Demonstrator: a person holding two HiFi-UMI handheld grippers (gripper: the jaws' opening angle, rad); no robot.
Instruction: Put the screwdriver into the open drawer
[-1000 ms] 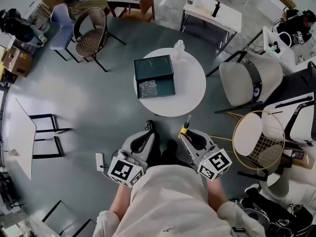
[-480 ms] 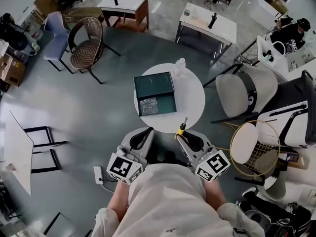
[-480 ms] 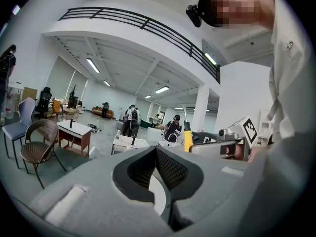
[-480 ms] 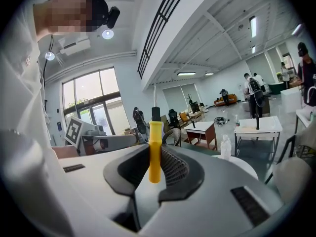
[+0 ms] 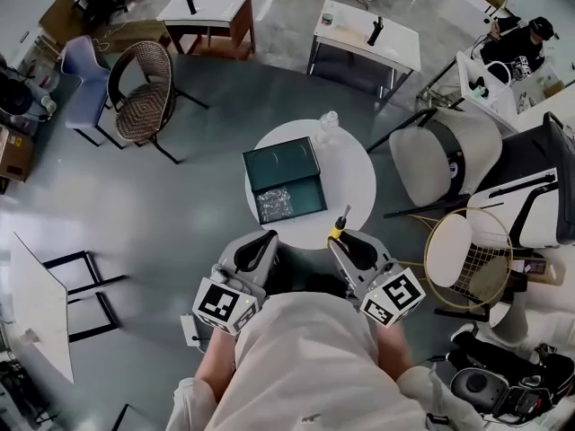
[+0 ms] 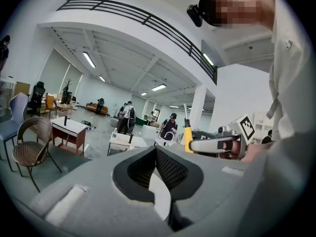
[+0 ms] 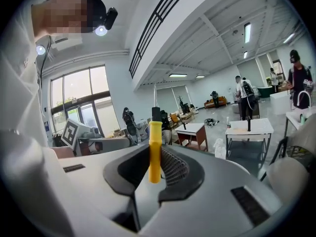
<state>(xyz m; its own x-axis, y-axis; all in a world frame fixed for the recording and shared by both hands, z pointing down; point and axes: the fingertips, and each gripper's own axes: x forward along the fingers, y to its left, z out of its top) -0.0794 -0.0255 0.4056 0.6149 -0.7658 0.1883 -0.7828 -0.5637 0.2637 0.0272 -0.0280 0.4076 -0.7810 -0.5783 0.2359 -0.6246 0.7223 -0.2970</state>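
My right gripper (image 5: 345,243) is shut on the screwdriver (image 5: 339,226), whose yellow handle (image 7: 155,149) stands upright between the jaws with the thin shaft pointing up. In the head view it hovers at the near edge of the round white table (image 5: 355,178). On that table sits a dark green drawer box (image 5: 282,171) with its drawer (image 5: 287,203) pulled open toward me, glittery contents inside. My left gripper (image 5: 256,250) is shut and holds nothing, level with the right one, just short of the table. From the left gripper view the screwdriver (image 6: 187,135) shows off to the right.
A clear bottle (image 5: 328,123) stands at the table's far edge. A white padded chair (image 5: 445,162) and a wire-frame chair (image 5: 469,259) stand to the right, a wicker chair (image 5: 139,92) to the far left. Two tables (image 5: 364,36) stand further back.
Both grippers and the screwdriver have come nearer the round table; the screwdriver tip now reaches its near edge. The jaws have not changed.
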